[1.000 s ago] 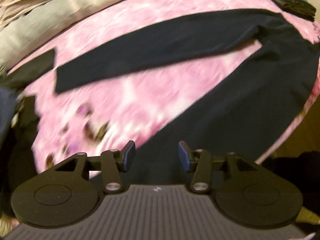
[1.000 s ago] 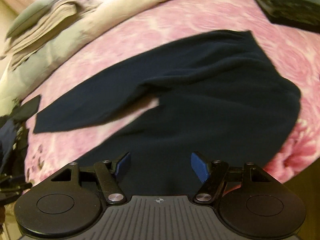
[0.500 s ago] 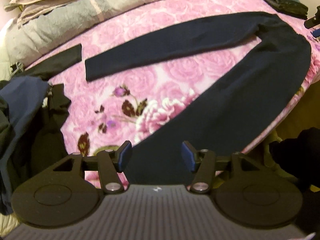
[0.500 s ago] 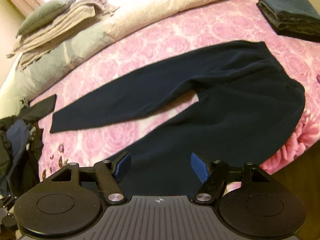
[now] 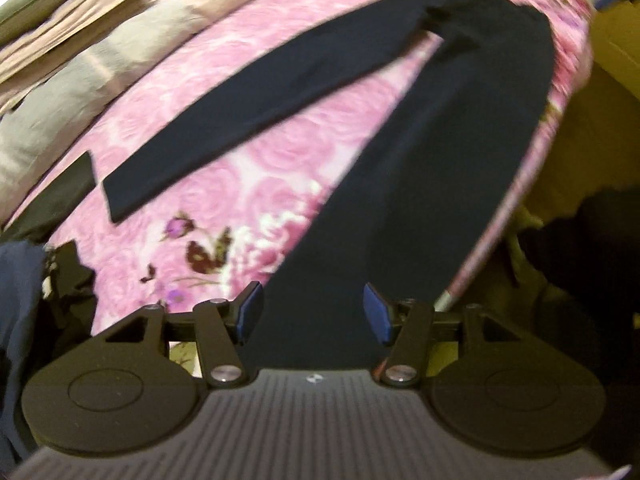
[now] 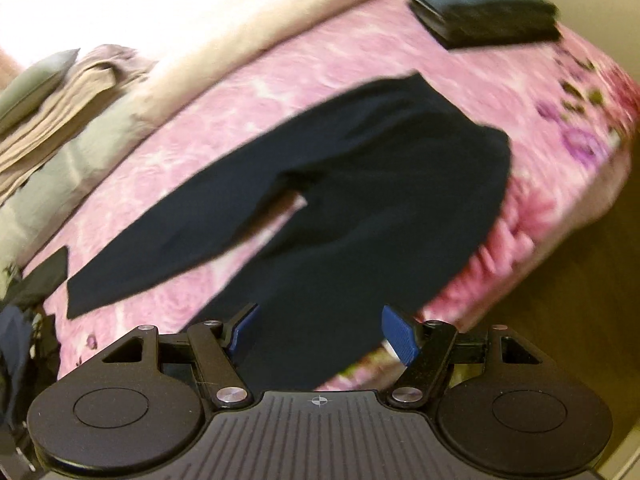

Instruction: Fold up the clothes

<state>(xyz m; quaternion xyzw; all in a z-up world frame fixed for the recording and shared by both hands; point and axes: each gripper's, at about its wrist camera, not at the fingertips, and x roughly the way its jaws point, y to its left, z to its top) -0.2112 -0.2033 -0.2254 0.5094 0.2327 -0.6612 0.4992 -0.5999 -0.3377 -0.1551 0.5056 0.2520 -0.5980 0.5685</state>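
A pair of dark navy trousers (image 5: 420, 184) lies flat on the pink floral bedspread (image 5: 224, 92), its two legs spread in a V and the waist at the far right. My left gripper (image 5: 312, 314) hovers open above the lower end of the near leg, with nothing pressed between its blue pads. In the right wrist view the same trousers (image 6: 360, 200) run from the waist at the right to the cuffs at the left. My right gripper (image 6: 320, 332) is open over the near leg by the bed's edge and is holding nothing.
A folded stack of dark clothes (image 6: 484, 8) sits at the far right corner of the bed. A heap of unfolded dark garments (image 5: 24, 300) lies at the left. Pillows and a rolled quilt (image 5: 80, 92) line the back. The bed's edge (image 6: 532, 248) drops to a wooden floor (image 6: 580, 280).
The left jaws have widened a little. Both grippers have shifted and rolled, so the bed sits more tilted in each view. The trousers have not moved on the bedspread.
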